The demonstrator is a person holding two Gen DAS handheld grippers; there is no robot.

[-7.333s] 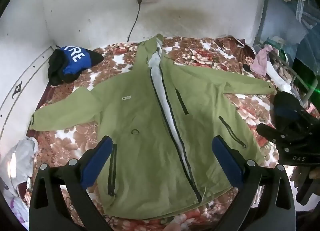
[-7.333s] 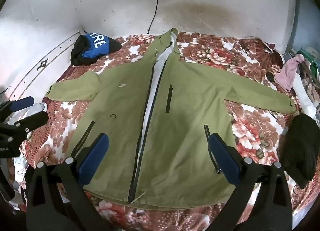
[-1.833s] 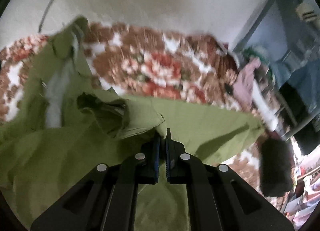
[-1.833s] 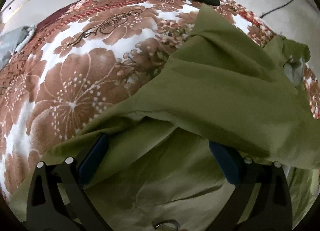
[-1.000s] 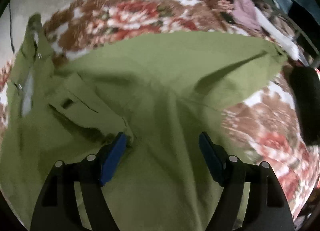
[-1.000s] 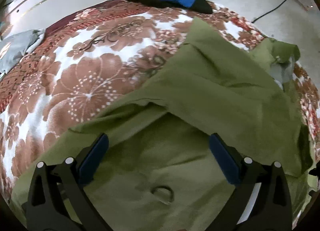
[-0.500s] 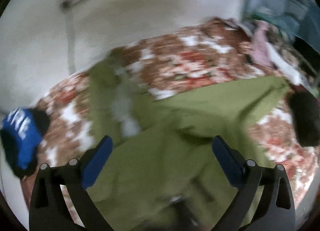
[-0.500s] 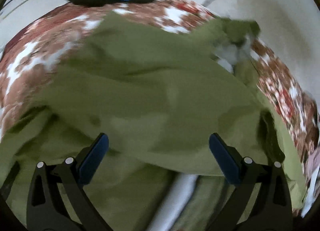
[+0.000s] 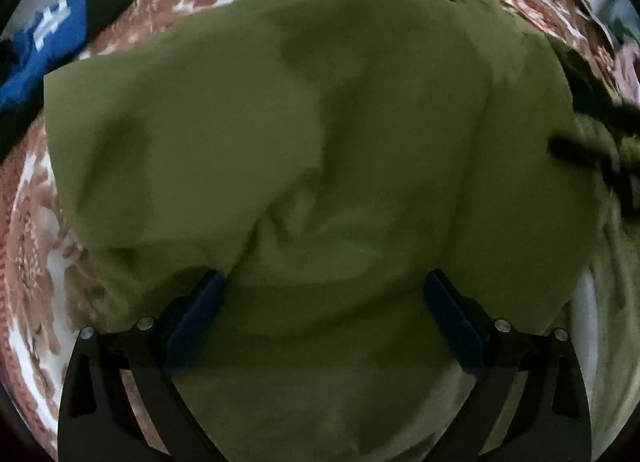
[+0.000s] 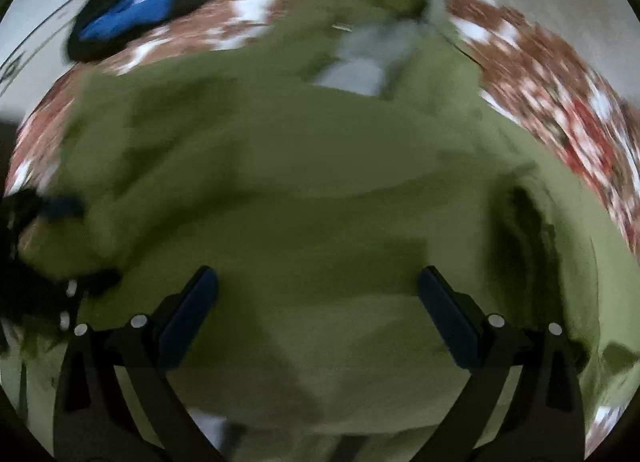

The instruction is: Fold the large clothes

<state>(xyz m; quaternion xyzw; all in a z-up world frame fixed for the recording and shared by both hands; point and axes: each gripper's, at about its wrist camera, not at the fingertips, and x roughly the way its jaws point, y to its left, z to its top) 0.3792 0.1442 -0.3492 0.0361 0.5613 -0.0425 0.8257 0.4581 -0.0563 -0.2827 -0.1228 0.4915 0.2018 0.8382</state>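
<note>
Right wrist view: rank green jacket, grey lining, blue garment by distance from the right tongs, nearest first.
1. Green jacket, directly under the open right tongs.
2. Grey lining, ahead, near the jacket's collar.
3. Blue garment, far upper left on the floral bedspread.

The large olive-green fabric jacket (image 9: 304, 150) lies bunched and rumpled on the floral-patterned bed, its sleeves folded in over the body in loose creased layers, pale grey lining (image 10: 360, 58) showing at the collar end by the far wall.
</note>
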